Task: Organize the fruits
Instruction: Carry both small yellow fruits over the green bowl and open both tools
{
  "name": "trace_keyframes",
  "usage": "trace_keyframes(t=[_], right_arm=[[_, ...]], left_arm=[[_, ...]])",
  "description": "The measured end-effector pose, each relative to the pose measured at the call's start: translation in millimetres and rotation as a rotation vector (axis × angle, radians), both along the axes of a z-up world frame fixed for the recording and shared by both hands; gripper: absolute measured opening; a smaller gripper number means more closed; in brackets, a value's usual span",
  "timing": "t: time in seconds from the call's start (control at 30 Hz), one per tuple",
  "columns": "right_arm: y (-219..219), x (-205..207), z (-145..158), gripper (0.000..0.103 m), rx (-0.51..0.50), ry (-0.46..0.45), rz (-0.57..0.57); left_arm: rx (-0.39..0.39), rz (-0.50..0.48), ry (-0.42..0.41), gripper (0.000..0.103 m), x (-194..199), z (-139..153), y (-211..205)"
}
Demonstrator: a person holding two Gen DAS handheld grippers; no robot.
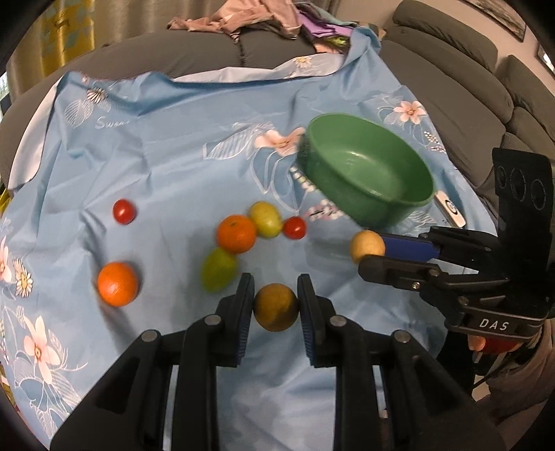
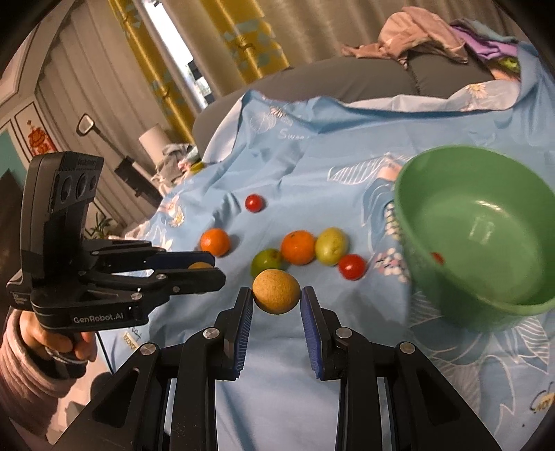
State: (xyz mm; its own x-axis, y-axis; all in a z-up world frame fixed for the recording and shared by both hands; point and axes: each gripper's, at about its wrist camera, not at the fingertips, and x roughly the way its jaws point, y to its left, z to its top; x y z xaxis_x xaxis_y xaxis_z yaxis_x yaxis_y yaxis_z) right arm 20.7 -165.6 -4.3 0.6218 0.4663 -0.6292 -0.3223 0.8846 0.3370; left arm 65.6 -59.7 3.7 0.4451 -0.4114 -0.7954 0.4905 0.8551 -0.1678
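My left gripper [image 1: 275,295] is shut on a brownish round fruit [image 1: 275,307], held just above the blue cloth; it also shows in the right wrist view [image 2: 201,266]. My right gripper [image 2: 276,293] is shut on a tan round fruit [image 2: 276,291], also seen in the left wrist view [image 1: 367,246]. On the cloth lie two oranges [image 1: 117,283] [image 1: 236,233], two green fruits [image 1: 219,269] [image 1: 266,219] and two red tomatoes [image 1: 124,211] [image 1: 294,227]. A green bowl [image 1: 367,173] stands at the right; in the right wrist view [image 2: 478,236] a small red spot shows inside.
The flowered blue cloth [image 1: 173,156] covers a grey sofa seat. A pile of clothes [image 1: 249,17] lies at the back. A white remote-like object [image 1: 450,208] lies right of the bowl. Sofa cushions [image 1: 468,86] rise at the right.
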Motion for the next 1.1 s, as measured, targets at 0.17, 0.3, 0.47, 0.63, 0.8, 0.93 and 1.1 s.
trace_keyframes(t=[0.17, 0.3, 0.47, 0.63, 0.8, 0.93, 1.1], right_arm=[[-27.2, -6.7, 11.6, 0.031, 0.01, -0.042, -0.058], [-54.6, -9.2, 20.9, 0.031, 0.013, -0.075, -0.123], [-92.6, -10.3, 27.4, 0.031, 0.002, -0.099, -0.221], [-113.6, -3.2, 25.1, 0.031, -0.034, -0.095, -0.284], [-124.3, 4.7, 18.5, 0.031, -0.079, -0.079, -0.319], [-129.9, 8.1, 12.2, 0.031, -0.101, -0.061, -0.338], [-133.6, 9.4, 8.8, 0.031, -0.093, -0.05, -0.35]], left_arm=[[-0.009, -0.034, -0.025, 0.025, 5.8, 11.8, -27.6], [-0.026, -0.077, -0.05, 0.025, 14.2, 22.4, -57.5], [-0.051, -0.152, -0.076, 0.025, 28.4, 31.3, -105.7], [-0.048, -0.209, -0.078, 0.025, 43.3, 26.6, -144.9], [-0.031, -0.231, -0.058, 0.025, 56.3, 13.2, -167.9], [-0.01, -0.226, -0.043, 0.025, 63.7, 5.3, -173.8], [0.011, -0.209, -0.041, 0.051, 66.1, 1.7, -174.0]])
